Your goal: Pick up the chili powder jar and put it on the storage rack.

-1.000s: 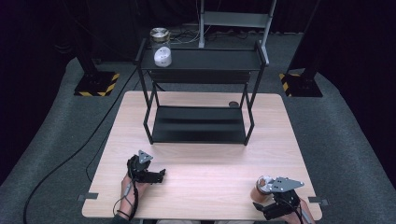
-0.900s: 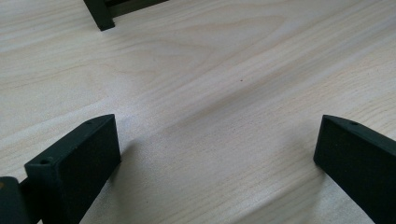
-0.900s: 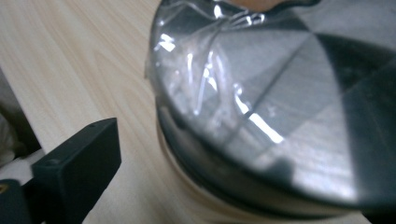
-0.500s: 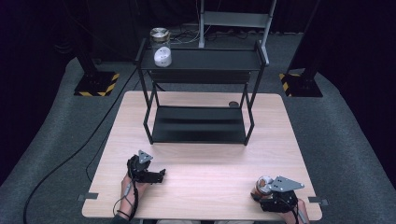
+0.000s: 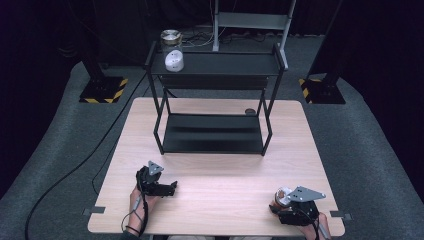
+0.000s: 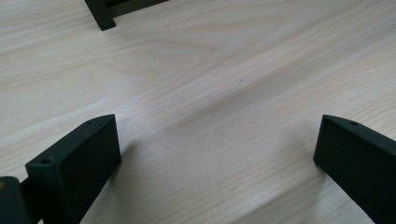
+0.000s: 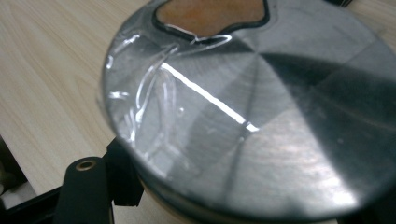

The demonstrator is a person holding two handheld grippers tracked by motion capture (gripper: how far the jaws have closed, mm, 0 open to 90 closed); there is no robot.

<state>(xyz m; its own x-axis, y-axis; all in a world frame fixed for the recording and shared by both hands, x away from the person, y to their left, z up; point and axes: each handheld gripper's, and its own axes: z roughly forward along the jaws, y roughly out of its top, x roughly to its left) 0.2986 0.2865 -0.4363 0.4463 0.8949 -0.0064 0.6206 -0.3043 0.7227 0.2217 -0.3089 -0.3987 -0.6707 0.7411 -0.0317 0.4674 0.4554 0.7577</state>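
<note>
A small jar with a brushed silver lid [image 5: 283, 195] [image 7: 252, 116] stands at the table's front right corner. My right gripper [image 5: 284, 201] is shut on it, its black fingers [image 7: 86, 191] pressing the jar's sides just under the lid. The lid has clear film on it and an opening through which something orange-brown shows. My left gripper [image 5: 172, 188] [image 6: 219, 154] rests low over the bare wood at the front left, open wide with nothing between its fingers.
A black two-level shelf rack [image 5: 225, 64] stands at the middle back of the table [image 5: 220, 175]. On its top shelf, at the left end, are a white-lidded jar [image 5: 174, 61] and a silver-lidded jar [image 5: 170, 37]. A small dark disc [image 5: 249, 112] lies by the rack's right leg.
The right gripper has shifted slightly left around the jar at the front right corner. The left gripper has stayed where it was.
</note>
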